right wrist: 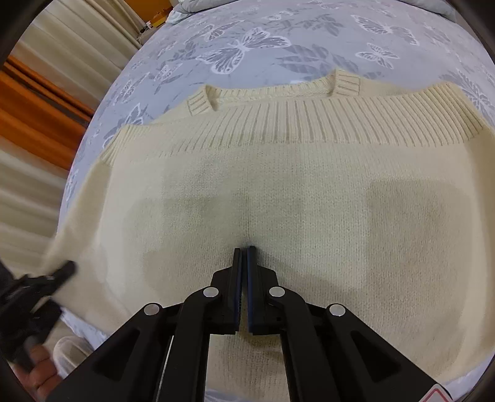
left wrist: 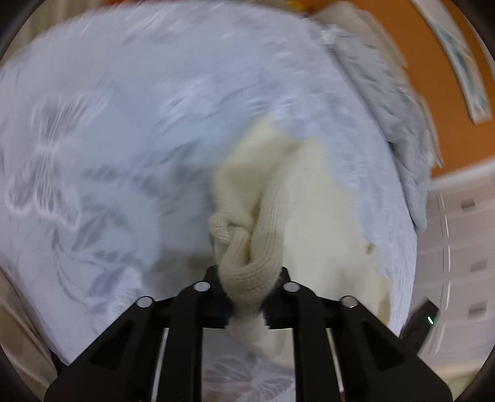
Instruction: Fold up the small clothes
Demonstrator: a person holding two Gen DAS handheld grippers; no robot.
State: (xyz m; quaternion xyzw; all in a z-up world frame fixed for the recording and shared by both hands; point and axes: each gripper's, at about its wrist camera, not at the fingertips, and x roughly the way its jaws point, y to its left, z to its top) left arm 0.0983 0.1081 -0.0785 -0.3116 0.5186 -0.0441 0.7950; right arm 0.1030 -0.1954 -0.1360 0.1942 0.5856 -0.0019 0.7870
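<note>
Cream sweater (right wrist: 278, 191) spread flat on bed (right wrist: 247, 46), both grippers closed.

Left gripper (left wrist: 247, 293) clamped on a bunched knit fold at the sweater's edge, cloth lifted off the butterfly-print sheet; view blurred. Right gripper (right wrist: 244, 250) has jaws fully together, tips pressed down on the sweater's middle, whether any knit is pinched can't tell. Ribbed hem and cuffs lie at far side.

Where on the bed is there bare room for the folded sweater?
Free: the butterfly-print grey bedspread beyond the cream knit sweater's collar, up to the grey pillow. Crowded: the near half, covered by the sweater, with the right gripper pressing it and the left gripper holding its edge.
</note>
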